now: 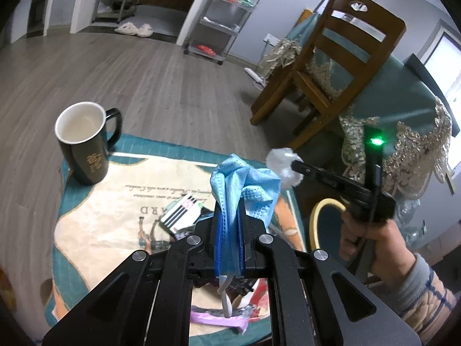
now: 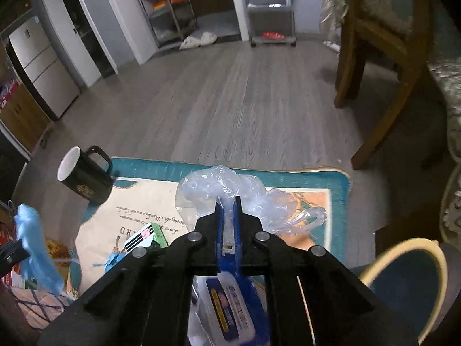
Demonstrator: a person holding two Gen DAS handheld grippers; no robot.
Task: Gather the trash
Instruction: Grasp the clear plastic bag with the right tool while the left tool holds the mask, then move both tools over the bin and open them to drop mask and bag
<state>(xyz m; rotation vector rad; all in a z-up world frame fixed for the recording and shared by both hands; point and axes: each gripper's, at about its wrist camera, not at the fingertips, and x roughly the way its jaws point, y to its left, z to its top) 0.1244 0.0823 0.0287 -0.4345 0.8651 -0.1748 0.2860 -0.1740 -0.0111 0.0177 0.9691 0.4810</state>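
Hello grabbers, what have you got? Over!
Left gripper shut on blue mask. Right gripper shut on clear plastic bag. Bin at right. Mug stands clear.

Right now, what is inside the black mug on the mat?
The black mug stands upright on the mat. Its white inner wall shows with nothing visible in it, but the rim hides the bottom, so a little liquid or a small scrap there cannot be excluded.
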